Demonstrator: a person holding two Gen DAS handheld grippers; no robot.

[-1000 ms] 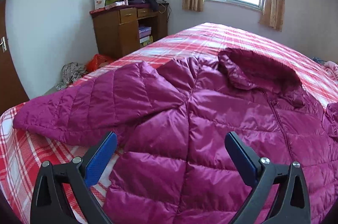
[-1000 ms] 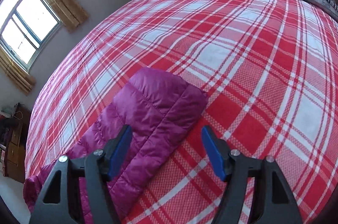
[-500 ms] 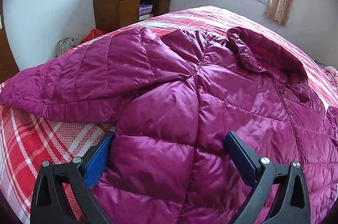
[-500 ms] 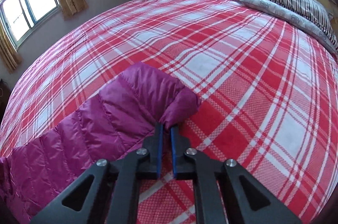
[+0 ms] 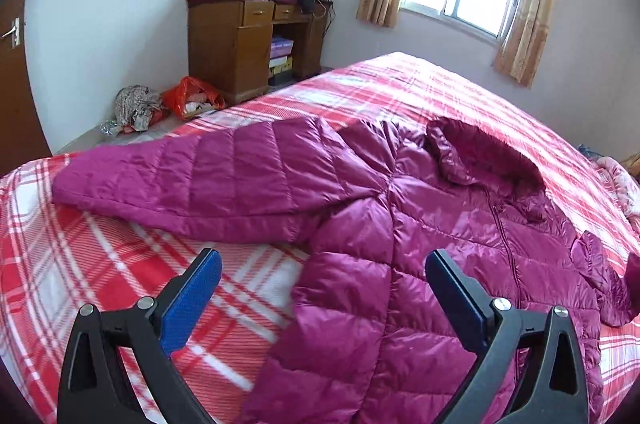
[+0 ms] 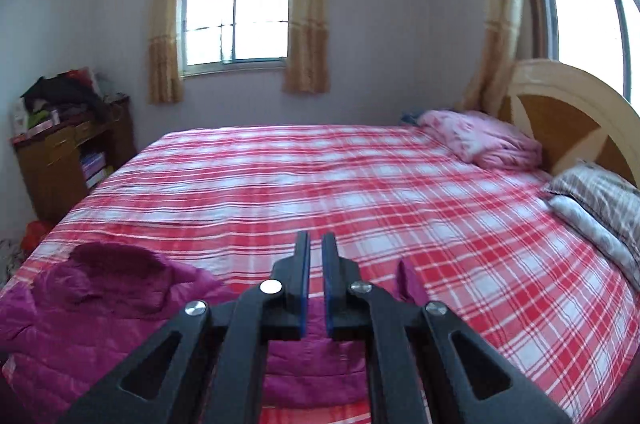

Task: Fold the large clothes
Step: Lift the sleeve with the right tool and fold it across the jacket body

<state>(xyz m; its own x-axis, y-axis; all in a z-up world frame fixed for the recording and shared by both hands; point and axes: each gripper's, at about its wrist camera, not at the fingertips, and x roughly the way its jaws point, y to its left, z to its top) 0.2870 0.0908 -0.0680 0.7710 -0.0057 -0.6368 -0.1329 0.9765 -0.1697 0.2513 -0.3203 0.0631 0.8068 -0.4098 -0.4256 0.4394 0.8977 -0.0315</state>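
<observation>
A magenta quilted jacket lies front up on the red plaid bed, hood towards the window. One sleeve stretches out to the left. My left gripper hovers open above the jacket's side edge below that sleeve, and its pads touch nothing. In the right wrist view my right gripper is shut on the other sleeve, lifted off the bed. The cuff sticks out beside its right finger, and the jacket body lies at the lower left.
A wooden desk piled with clothes and boxes stands against the far wall, with bags on the floor beside it. A pink folded quilt, a striped pillow and the headboard are at the bed's right end.
My right gripper shut on the sleeve's cuff, then rose and rolled level, carrying the sleeve up. My left gripper dipped close to the jacket, then drew back and up, still open.
</observation>
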